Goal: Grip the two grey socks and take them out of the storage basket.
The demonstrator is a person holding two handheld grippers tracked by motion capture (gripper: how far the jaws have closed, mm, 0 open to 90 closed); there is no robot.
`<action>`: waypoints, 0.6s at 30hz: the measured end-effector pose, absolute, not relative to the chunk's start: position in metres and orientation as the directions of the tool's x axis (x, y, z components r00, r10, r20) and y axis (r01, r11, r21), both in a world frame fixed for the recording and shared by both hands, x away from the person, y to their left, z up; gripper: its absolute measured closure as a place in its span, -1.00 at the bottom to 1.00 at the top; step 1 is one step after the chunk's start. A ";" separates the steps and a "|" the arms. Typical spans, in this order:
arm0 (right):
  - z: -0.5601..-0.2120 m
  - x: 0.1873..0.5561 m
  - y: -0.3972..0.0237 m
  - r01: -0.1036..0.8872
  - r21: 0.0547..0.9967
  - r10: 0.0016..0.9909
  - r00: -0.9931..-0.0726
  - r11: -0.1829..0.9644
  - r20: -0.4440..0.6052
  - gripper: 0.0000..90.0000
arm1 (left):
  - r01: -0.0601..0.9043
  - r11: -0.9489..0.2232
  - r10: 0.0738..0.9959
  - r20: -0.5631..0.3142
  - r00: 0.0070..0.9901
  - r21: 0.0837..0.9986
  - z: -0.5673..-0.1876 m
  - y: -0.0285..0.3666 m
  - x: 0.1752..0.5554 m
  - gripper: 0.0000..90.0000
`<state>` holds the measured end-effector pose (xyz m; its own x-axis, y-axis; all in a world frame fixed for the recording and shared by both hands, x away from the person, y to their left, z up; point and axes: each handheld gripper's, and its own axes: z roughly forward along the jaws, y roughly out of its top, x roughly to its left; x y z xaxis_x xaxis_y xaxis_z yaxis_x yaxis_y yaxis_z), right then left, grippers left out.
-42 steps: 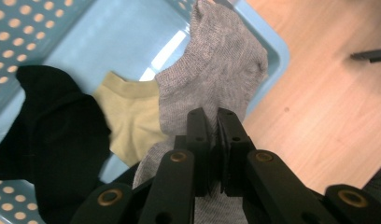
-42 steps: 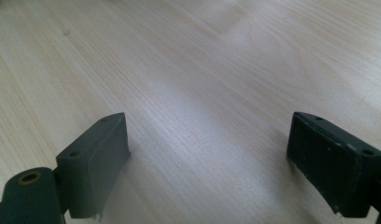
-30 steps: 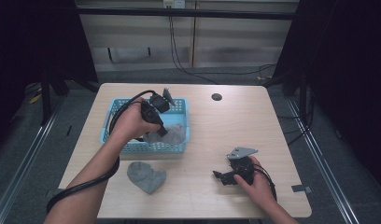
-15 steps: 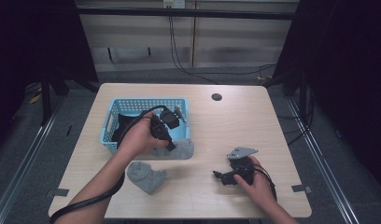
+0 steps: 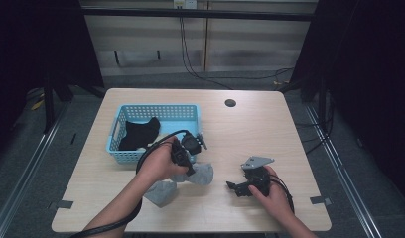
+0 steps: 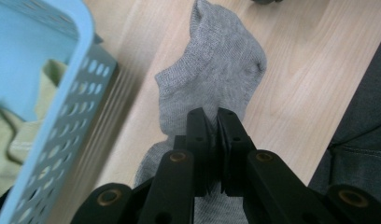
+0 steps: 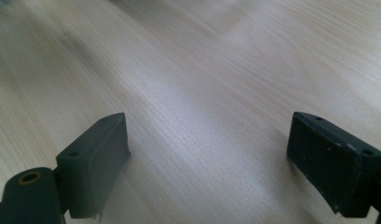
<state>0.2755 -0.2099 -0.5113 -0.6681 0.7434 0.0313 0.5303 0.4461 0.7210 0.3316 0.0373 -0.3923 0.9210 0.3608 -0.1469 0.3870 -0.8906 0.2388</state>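
Observation:
My left gripper (image 6: 211, 116) is shut on a grey sock (image 6: 212, 74), pinching its near end while the rest lies out on the wooden table. From the high view, this gripper (image 5: 190, 168) sits just in front of the blue basket (image 5: 122, 150), with the held sock (image 5: 203, 174) spread on the table to its right. A second grey sock (image 5: 161, 192) lies beside it, nearer the front edge. Over at the front right, my right gripper (image 5: 237, 187) rests on the table. Its jaws (image 7: 212, 163) stand wide open over bare wood.
The basket holds a black garment (image 5: 141, 133) and a pale green cloth (image 6: 13, 135). A round cable hole (image 5: 230, 103) sits at the table's back (image 5: 270, 129). The person's dark trouser leg (image 6: 366, 126) shows past the table edge.
The left hand has carried the grey sock out of the basket, toward the front and down onto the table beside the other grey sock. The right hand has stayed put.

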 end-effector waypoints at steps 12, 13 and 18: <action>-0.511 0.275 -0.210 0.532 0.719 0.743 -0.669 0.448 0.032 -0.73 | 0.374 -0.904 0.346 -0.159 0.925 0.207 -0.419 0.037 0.327 0.86; -0.511 0.275 -0.210 0.532 0.719 0.743 -0.669 0.448 0.032 -0.73 | 0.381 -0.900 0.352 -0.161 0.922 0.213 -0.421 0.037 0.326 0.86; -0.511 0.275 -0.210 0.532 0.719 0.743 -0.669 0.448 0.032 -0.73 | 0.382 -0.901 0.353 -0.163 0.921 0.205 -0.428 0.040 0.326 0.85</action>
